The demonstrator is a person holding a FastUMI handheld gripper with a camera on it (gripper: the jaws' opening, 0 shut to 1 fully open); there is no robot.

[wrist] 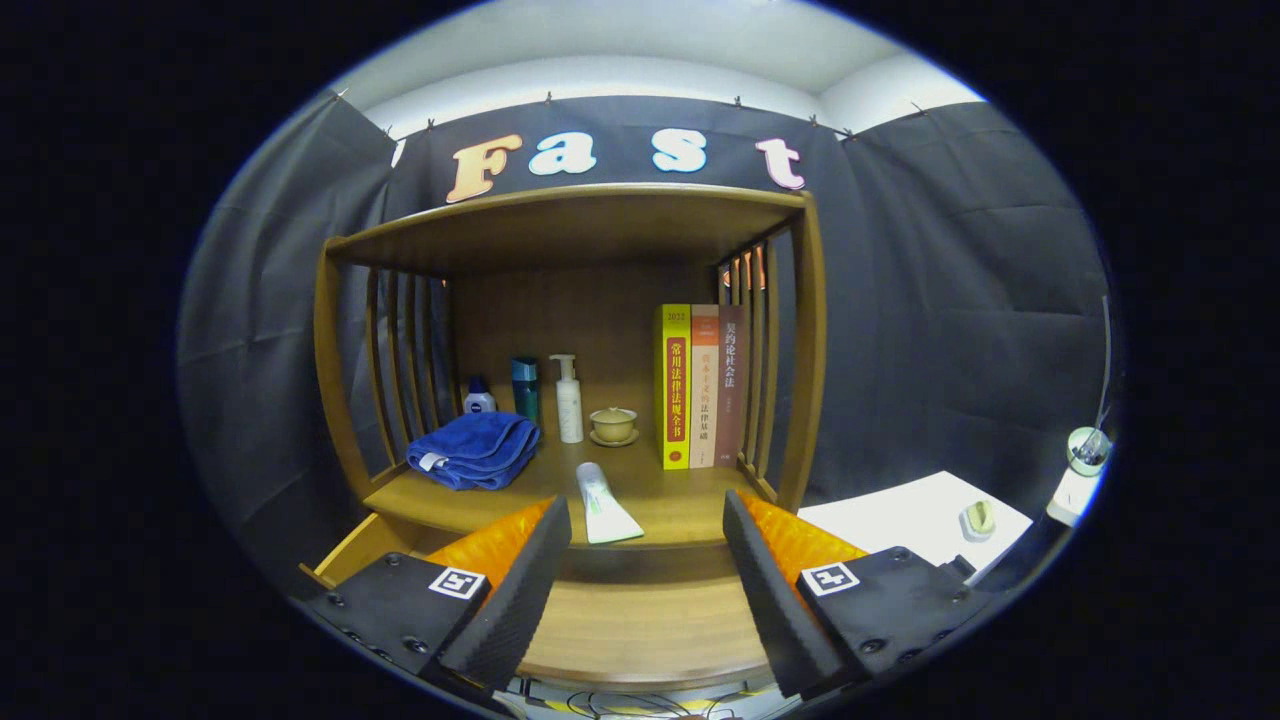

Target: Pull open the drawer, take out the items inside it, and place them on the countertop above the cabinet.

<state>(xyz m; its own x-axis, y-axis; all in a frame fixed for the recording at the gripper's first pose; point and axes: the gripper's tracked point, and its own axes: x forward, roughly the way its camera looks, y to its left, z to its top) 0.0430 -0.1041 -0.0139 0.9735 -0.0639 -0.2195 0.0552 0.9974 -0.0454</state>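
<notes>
Here the hand-held gripper (pixel 647 570) hovers with its fingers spread wide and nothing between them, apparently lined up on the open drawer (pixel 640 630), whose bare wooden floor lies just under and between the fingers. Ahead and to the left, on the bench (pixel 690 515) above the cabinet, a folded blue towel (pixel 474 450) lies flat, likely set down that way so it stays put. Behind it stand a small white jar (pixel 479 397), a teal bottle (pixel 525 387) and a white pump bottle (pixel 568 398), upright and close together against the back panel. Just ahead of the fingers, a white tube (pixel 603 503) with a green stripe lies on its side near the bench's front edge, seemingly within easy reach. Beyond it sits a small lidded cup (pixel 613 424) on a saucer. To the right, three books (pixel 702 387) stand upright, propped against the slatted side. Whether anything remains in the drawer I cannot tell.
</notes>
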